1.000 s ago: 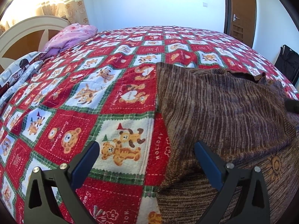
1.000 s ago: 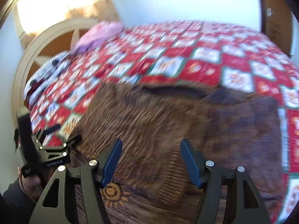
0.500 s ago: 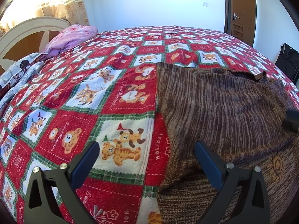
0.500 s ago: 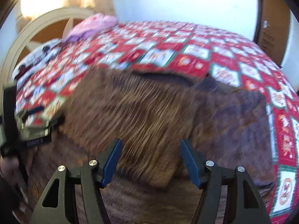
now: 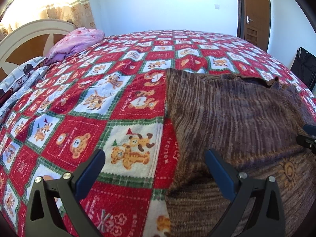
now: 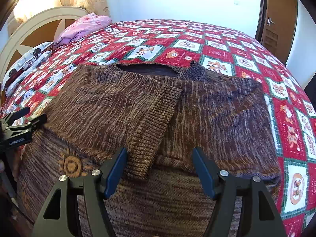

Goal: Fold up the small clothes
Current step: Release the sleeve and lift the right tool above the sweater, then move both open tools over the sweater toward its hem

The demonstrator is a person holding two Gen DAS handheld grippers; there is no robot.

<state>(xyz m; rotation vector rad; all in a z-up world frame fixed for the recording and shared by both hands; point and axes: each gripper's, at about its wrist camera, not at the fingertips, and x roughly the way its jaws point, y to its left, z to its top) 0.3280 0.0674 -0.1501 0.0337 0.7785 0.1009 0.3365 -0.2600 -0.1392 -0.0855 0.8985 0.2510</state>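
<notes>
While the left wrist view looks across the bed, the left gripper (image 5: 154, 169) hangs with its jaws wide apart and nothing between them, one finger over the red teddy-bear blanket (image 5: 88, 102), the other over the left edge of the brown knit sweater (image 5: 233, 118). Sweater lies flat on the blanket, right half of this view, sleeve already laid across the body. Sun motif (image 5: 288, 169) shows on the lower body near the bottom right. Tip of the right gripper (image 5: 307, 138) pokes in at the right edge. Pink quilt (image 5: 79, 41) and headboard (image 5: 29, 37) far left, door (image 5: 254, 13) far right, all well apart from the garment.

Right wrist view: right gripper (image 6: 159, 169) has jaws opening, nothing pinched; the ribbed cuff (image 6: 150, 136) of the folded-in sleeve sits just ahead of and between the fingers. Neck opening (image 6: 146, 70) is at the far end. Left gripper (image 6: 21, 124) sits at the sweater's left edge.

Judgement: thick, soft, floppy knit, light enough, not slippery, not fragile; will sag and drag on the fleecy blanket if lifted by one point. Best hold looks like the doubled side edges or hem corners, one per gripper. Plenty of bare blanket beyond the collar and to both sides for folding over; near bed edge is close, hem partly out of frame.
</notes>
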